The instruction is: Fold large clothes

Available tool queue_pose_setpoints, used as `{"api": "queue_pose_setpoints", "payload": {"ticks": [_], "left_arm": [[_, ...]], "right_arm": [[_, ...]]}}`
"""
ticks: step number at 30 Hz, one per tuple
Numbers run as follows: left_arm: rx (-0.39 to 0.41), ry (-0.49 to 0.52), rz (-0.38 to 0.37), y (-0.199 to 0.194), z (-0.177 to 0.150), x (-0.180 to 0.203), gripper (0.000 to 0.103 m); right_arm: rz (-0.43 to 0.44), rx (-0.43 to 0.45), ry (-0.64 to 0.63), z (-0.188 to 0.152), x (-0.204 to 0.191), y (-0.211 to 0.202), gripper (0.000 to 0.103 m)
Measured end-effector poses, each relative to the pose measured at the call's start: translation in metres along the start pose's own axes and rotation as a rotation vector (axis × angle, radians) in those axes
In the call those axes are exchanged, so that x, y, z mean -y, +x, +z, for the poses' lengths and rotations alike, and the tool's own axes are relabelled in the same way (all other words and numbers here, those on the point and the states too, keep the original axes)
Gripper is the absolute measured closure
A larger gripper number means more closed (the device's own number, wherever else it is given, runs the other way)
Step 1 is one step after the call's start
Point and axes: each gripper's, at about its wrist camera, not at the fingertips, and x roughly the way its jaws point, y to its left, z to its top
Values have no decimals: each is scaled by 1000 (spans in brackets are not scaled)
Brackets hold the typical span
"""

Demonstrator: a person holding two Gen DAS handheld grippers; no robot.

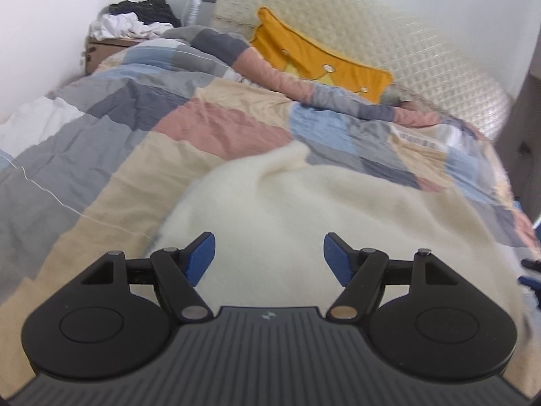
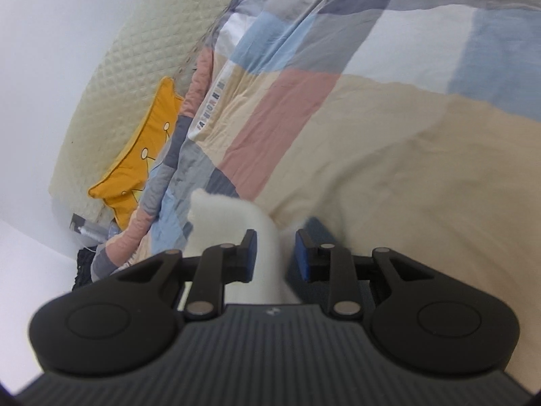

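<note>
A cream fleece garment (image 1: 304, 209) was seen spread in a soft, fuzzy mound on the patchwork duvet (image 1: 142, 128) of the bed, its surface thick and plain, with one fold rising toward the pillows. The left tool (image 1: 269, 258) was tilted downward over the near part of this garment, its blue pads (image 1: 202, 257) set wide apart and nothing gripped between them; the fleece lay just below and ahead of it.

In the right wrist view the picture was rolled sideways, and the right tool (image 2: 274, 257) was angled down at the bed. Its jaws were held narrow, and a strip of the cream fleece ran up between them; whether the pads pressed on it could not be told. A yellow cushion (image 1: 314, 57) was propped against the quilted headboard (image 1: 405, 40) beyond.
</note>
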Motion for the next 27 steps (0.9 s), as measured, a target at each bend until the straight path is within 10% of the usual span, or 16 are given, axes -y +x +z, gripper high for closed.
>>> {"api": "queue_pose_setpoints", "payload": {"ticks": [20, 27], "left_arm": [[-38, -64, -30, -18, -21, -15, 28], [-38, -89, -30, -16, -20, -16, 27]], "right_arm": [[-5, -177, -2, -28, 18, 5, 64], [220, -215, 153, -22, 28, 12, 82]]}}
